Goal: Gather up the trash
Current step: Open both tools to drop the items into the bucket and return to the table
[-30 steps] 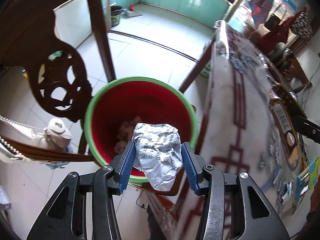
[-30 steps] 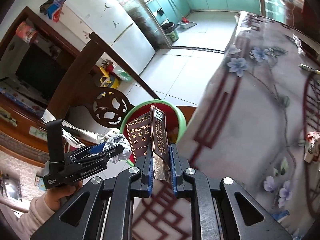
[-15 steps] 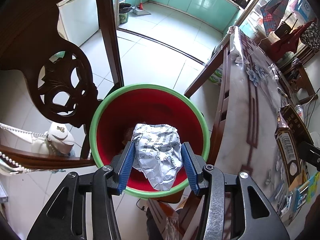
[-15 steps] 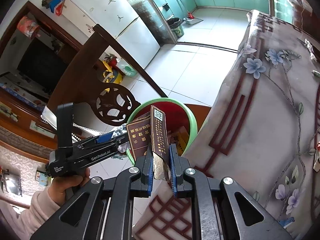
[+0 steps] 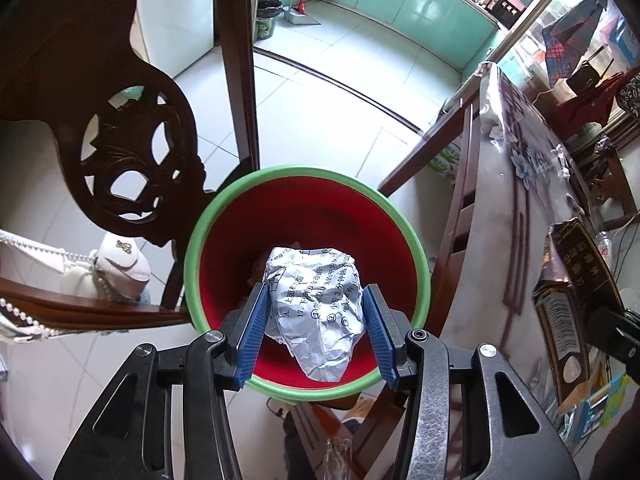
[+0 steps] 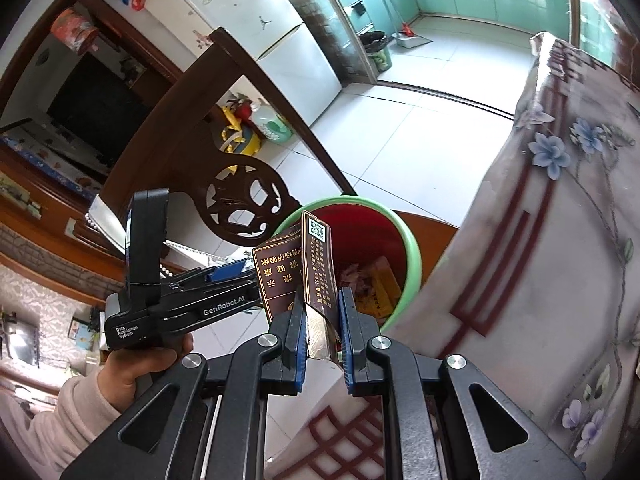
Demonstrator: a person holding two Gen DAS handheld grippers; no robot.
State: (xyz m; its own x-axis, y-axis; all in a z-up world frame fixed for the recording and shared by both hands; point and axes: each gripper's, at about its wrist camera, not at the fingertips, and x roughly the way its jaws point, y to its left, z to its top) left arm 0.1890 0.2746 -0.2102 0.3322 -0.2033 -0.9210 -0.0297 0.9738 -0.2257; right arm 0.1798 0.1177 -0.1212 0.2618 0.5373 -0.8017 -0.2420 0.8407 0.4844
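Basically, left gripper (image 5: pixel 316 326) pinches the crumpled paper ball (image 5: pixel 316 308) at frame centre, over the red bin (image 5: pixel 224 216); light, soft, squashable. Right gripper (image 6: pixel 322 332) clamps a flattened cigarette box (image 6: pixel 316 264) at its lower end, thin, bendy card.

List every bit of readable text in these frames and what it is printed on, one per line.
"GenRobot.AI": white print on the side of the left gripper.
"Data Acquisition System": on the left gripper's rear body.
"10mg": on the side of the brown carton in the right gripper; its gold Chinese characters and QR code I cannot transcribe reliably.
"17." and circled numbers: on the crumpled paper in the left gripper, among Chinese print too creased to read.
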